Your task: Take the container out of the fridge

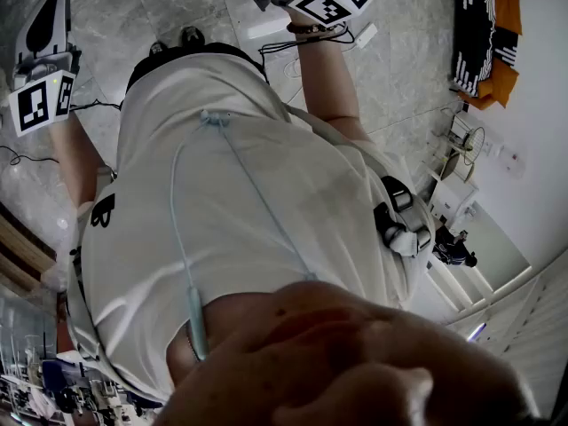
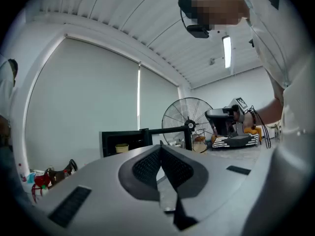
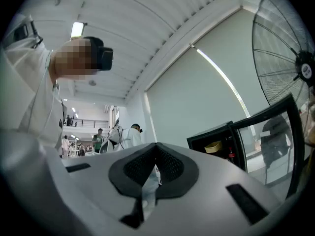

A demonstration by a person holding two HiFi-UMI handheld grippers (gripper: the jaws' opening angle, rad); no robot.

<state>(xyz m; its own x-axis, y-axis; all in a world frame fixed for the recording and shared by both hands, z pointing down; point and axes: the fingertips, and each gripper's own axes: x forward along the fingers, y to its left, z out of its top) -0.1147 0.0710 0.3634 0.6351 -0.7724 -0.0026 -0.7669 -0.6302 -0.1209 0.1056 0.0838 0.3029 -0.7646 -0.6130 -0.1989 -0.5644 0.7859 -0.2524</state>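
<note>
Fridge (image 3: 212, 161) standing open ahead, container (image 3: 213, 147) inside it on an upper shelf, fridge door (image 3: 268, 146) swung out to the right, fan (image 3: 283, 48) behind and above the door, people (image 3: 131, 136) far behind at the left

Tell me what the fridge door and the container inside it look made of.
Fridge door: dark frame around clear glass or plastic; the room shows through it. Container: pale yellow, matte, likely plastic or paper; too small to be sure.
</note>
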